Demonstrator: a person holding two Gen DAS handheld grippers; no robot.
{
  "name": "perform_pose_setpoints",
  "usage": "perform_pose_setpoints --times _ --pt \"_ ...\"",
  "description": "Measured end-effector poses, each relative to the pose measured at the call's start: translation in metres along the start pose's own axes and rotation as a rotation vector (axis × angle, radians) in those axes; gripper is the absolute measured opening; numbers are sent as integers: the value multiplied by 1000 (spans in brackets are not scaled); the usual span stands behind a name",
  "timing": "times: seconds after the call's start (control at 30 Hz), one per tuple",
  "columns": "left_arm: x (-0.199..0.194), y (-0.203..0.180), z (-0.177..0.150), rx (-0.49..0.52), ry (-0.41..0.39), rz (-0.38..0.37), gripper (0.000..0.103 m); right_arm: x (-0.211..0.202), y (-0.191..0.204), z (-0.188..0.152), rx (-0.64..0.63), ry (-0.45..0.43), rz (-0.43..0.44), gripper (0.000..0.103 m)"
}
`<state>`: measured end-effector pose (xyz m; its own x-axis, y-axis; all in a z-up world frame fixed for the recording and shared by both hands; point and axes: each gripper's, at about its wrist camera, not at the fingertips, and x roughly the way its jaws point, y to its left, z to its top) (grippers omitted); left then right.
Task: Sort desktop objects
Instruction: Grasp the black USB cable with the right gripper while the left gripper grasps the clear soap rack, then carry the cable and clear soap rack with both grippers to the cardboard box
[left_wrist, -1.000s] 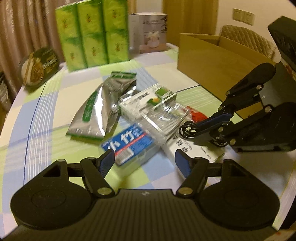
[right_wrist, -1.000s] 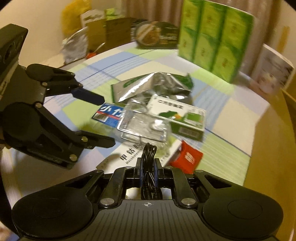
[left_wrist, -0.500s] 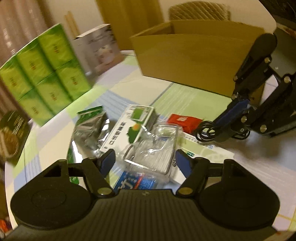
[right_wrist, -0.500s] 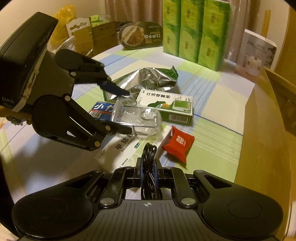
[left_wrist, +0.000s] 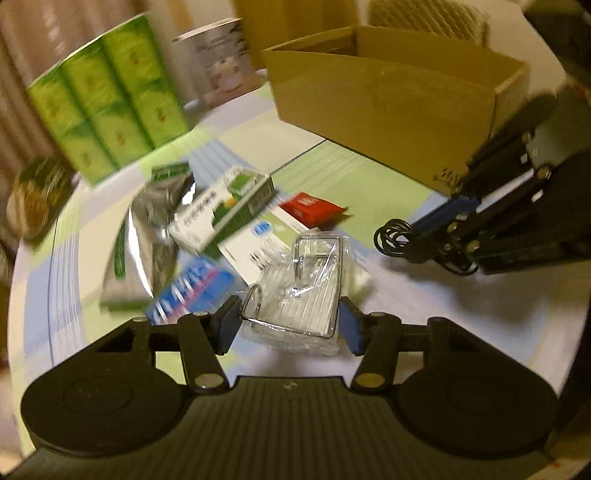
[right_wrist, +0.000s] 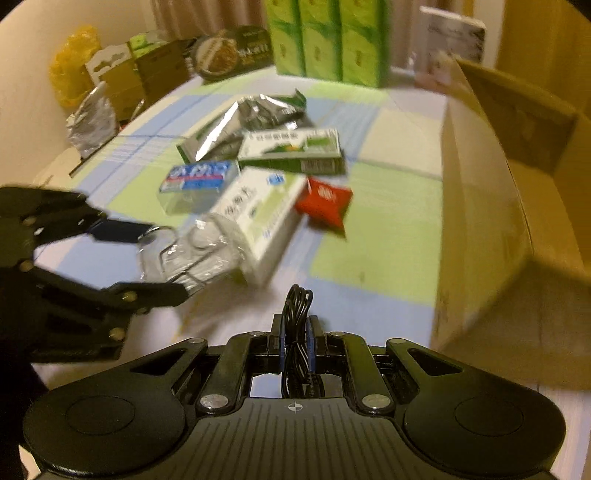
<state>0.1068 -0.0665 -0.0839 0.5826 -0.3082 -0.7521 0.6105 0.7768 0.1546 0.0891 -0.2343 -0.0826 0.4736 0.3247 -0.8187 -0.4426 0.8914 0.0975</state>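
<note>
A clear plastic pack (left_wrist: 299, 291) with a wire frame sits between the fingers of my left gripper (left_wrist: 290, 325). The jaws are closing, and both blue pads touch its sides. In the right wrist view the same pack (right_wrist: 184, 251) hangs in the left gripper (right_wrist: 166, 260) just off the white box (right_wrist: 258, 210). My right gripper (right_wrist: 295, 332) is shut on a coiled black cable (right_wrist: 297, 310). From the left wrist it shows at the right as the right gripper (left_wrist: 424, 240) with the cable (left_wrist: 393, 236), near the open cardboard box (left_wrist: 388, 103).
Lying in a pile are a green-and-white box (left_wrist: 225, 206), a red sachet (left_wrist: 314, 208), a blue pack (left_wrist: 192, 291) and a silver foil bag (left_wrist: 147, 229). Green tissue packs (left_wrist: 107, 110) stand at the back. The cardboard box (right_wrist: 480, 221) walls off the right.
The left jaws have narrowed onto the clear pack, which has come off the pile toward the near side. The right gripper has swung with the cable closer to the cardboard box.
</note>
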Motion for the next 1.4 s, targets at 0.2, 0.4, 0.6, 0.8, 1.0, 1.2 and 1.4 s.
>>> perform_pose_setpoints --times 0.2,0.4,0.6,0.8,1.0,1.2,1.4 --pt "-16 -24 -24 -151 31 -25 51 -2 -1 -24 29 -1 -25 8" --pt "-14 -38 -36 -114 25 12 59 -1 -1 -33 23 -15 -32 32" --pt "-5 -46 -34 21 12 25 63 -1 -3 -36 11 -34 -32 43" --pt "3 -57 -34 156 -5 30 64 3 0 -35 -30 -35 -42 43" --pt "2 -64 -33 249 -33 64 74 4 2 -36 -53 -34 -43 43" --pt "8 -60 -29 330 -48 9 76 4 3 -35 -56 -31 -41 43" --pt "12 -57 -26 306 2 -34 59 3 3 -37 -62 -27 -41 43"
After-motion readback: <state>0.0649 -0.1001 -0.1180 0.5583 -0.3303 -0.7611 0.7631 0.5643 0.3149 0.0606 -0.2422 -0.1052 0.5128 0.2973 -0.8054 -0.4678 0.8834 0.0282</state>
